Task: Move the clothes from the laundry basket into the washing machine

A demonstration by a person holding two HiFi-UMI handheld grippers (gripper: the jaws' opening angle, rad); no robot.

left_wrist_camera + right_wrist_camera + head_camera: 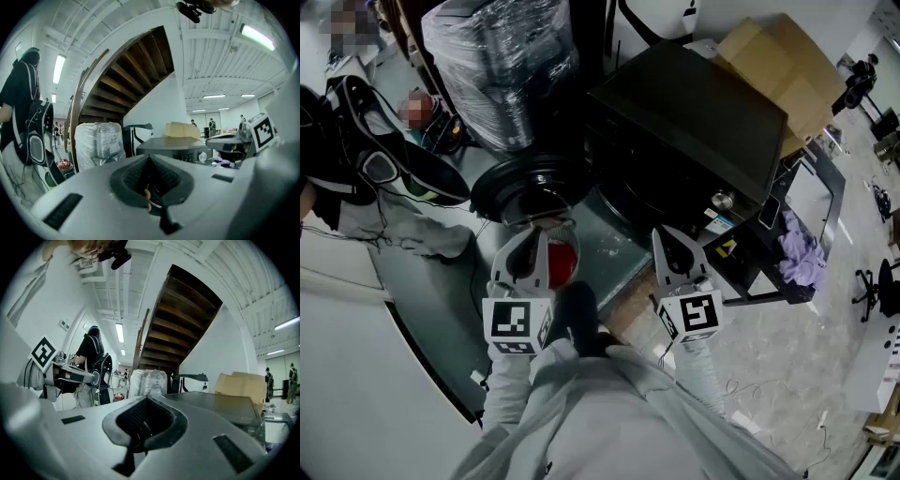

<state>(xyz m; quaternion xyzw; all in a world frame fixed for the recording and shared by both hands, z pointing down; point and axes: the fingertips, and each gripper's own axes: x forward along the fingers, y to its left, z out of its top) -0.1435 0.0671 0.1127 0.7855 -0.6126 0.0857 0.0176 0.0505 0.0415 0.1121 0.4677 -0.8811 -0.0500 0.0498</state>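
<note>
Closed left tool [532, 248], closed right tool [674, 251], washing machine [694, 127], wrapped bundle [502, 61], cardboard box [780, 67]

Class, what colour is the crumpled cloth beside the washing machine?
Pale purple; the cloth shows best in the head view.

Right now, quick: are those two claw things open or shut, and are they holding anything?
Left gripper: closed, nothing between its jaws.
Right gripper: closed, nothing between its jaws.

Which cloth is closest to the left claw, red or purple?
The red cloth, right beside the left claw; the purple cloth lies far off past the right claw.
</note>
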